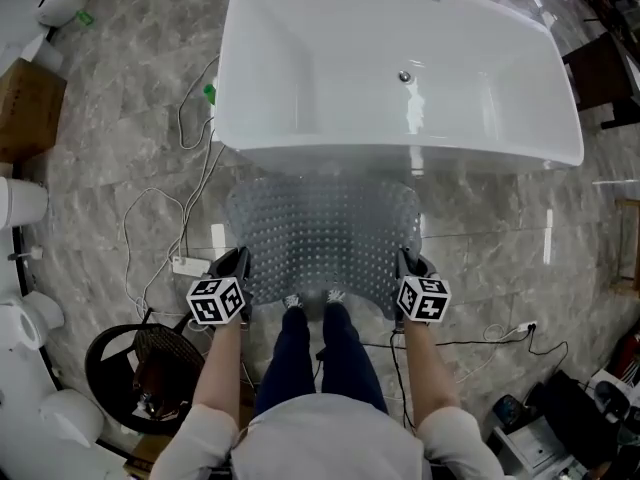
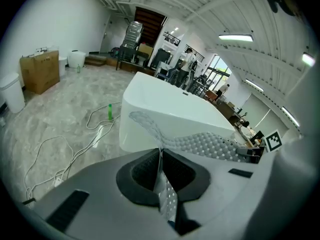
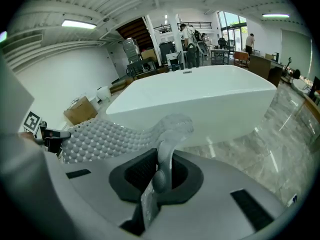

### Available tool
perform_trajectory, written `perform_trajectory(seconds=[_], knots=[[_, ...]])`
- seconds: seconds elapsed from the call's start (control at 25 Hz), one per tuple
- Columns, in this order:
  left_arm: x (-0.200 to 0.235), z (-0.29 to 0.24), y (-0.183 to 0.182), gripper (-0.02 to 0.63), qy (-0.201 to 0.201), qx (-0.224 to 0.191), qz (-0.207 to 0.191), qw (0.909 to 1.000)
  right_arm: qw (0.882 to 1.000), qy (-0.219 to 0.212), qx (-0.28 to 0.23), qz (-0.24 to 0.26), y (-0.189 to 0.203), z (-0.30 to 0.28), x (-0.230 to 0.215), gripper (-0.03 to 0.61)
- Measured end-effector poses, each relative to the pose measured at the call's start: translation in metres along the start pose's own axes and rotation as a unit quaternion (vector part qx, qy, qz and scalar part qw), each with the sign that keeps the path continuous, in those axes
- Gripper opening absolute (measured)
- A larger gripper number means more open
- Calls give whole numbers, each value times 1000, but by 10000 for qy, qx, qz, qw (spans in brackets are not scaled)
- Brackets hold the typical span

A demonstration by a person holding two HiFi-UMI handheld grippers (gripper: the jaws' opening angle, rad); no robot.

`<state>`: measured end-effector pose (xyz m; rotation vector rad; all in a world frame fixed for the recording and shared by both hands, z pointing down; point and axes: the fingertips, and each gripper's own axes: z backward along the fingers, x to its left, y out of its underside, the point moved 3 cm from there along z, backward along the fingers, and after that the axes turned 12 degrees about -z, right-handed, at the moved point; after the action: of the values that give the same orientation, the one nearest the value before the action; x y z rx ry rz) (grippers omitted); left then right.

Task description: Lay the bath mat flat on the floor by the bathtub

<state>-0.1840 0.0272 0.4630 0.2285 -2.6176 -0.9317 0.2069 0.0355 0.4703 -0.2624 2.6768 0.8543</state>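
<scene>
A clear, bumpy bath mat (image 1: pixel 325 238) hangs stretched between my two grippers in front of the white bathtub (image 1: pixel 400 68). In the head view my left gripper (image 1: pixel 240 265) is shut on the mat's near left corner and my right gripper (image 1: pixel 404 265) on its near right corner. The far edge of the mat reaches the tub's base. In the left gripper view the mat (image 2: pixel 200 143) runs from between the jaws toward the right gripper. The right gripper view shows the mat (image 3: pixel 107 136) pinched edge-on and sagging away to the left. The person's legs stand just behind the mat.
White cables (image 1: pixel 170 238) and a power strip (image 1: pixel 188 265) lie on the marble floor left of the mat. A small green bottle (image 1: pixel 210 93) stands by the tub's left end. A black round bin (image 1: pixel 140 368) sits near left, and black cable and gear (image 1: pixel 540 408) near right.
</scene>
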Motion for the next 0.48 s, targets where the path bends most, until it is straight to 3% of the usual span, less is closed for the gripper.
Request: perform_trajectory(seconds=[0.48], knots=[[34, -70, 53, 43, -234, 253, 254, 9991, 9997, 85, 174, -166, 39, -80, -33, 41]])
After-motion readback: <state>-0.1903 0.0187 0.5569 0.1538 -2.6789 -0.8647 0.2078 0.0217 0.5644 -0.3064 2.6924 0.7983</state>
